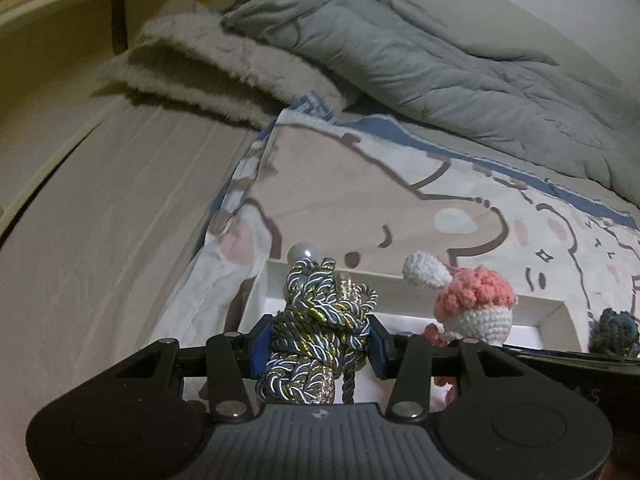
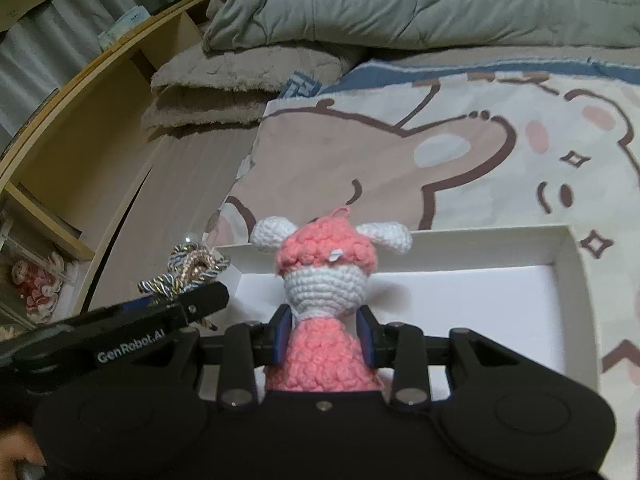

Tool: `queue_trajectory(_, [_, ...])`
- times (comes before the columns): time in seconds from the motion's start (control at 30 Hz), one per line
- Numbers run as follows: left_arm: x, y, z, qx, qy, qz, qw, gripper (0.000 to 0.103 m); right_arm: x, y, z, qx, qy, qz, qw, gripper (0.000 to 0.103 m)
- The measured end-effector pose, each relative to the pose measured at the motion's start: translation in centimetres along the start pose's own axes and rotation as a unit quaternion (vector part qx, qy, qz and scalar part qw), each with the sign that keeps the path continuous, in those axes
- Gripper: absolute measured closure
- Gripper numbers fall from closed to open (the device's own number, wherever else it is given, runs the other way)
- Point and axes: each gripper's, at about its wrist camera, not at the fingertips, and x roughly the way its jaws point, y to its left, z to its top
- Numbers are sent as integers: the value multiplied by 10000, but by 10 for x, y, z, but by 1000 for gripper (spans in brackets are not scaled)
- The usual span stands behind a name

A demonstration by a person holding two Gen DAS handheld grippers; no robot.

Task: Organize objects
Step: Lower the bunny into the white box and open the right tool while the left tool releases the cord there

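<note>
My left gripper (image 1: pixel 320 346) is shut on a knotted cord ornament (image 1: pixel 324 320) of grey, white and gold strands topped by a pearl bead. It hangs over the left end of a shallow white box (image 1: pixel 558 312) lying on the bed. My right gripper (image 2: pixel 325 336) is shut on a pink and white crocheted doll (image 2: pixel 326 280) with white ears, held over the same white box (image 2: pixel 520 304). In the left wrist view the doll (image 1: pixel 476 304) shows to the right of the ornament. In the right wrist view the ornament (image 2: pixel 192 272) and the left gripper's black body show at the left.
The box rests on a cartoon-print sheet (image 1: pixel 380 184). A dark teal crocheted item (image 1: pixel 614 330) lies by the box's right end. A furry folded blanket (image 1: pixel 208 68) and a grey quilt (image 1: pixel 420 60) lie behind. A wooden shelf unit (image 2: pixel 80 120) runs along the left.
</note>
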Motion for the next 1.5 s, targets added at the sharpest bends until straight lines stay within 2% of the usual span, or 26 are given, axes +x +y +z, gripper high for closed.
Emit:
queue_trajectory(0.1, [6,5,-2,-151,-4,-12,9999,53,8,2,1,41,43,93,9999,66])
queue_trajectory(0.17, [8,7,-3,-225,-46,89,9997,37,12,2,2,105,48,154,9998,64])
queue_trajectory(0.2, [7,6,-3,-233,-25,193,9995,28,12,1,1,159,42,170,9997,54])
queue_trajectory(0.23, [7,6,-4,-216,-35,240,9995,28,11,0,1,217,44,195,9996,50])
queue_trajectory(0.3, [7,7,-5,-182,24,240,9995,28,7,-2,1,280,-20,167,9995,50])
queue_trajectory(0.73, [-7,1,-11,-124,59,256,9996,31,-6,-16,-4,328,17,89,9994,63])
queue_trajectory(0.9, [-11,2,-12,-186,53,261,9995,32,11,-29,-10,824,217,281,9960,75])
queue_trajectory(1.0, [-12,6,-12,-206,58,249,9995,34,27,-33,-13,1170,313,465,9915,76])
queue_trajectory(1.33, [-7,18,-12,-388,130,296,9987,40,51,-5,-13,1016,331,680,9919,78])
queue_trajectory(1.5, [-11,17,-13,-362,131,294,9988,40,42,-7,-11,1012,276,674,9922,80])
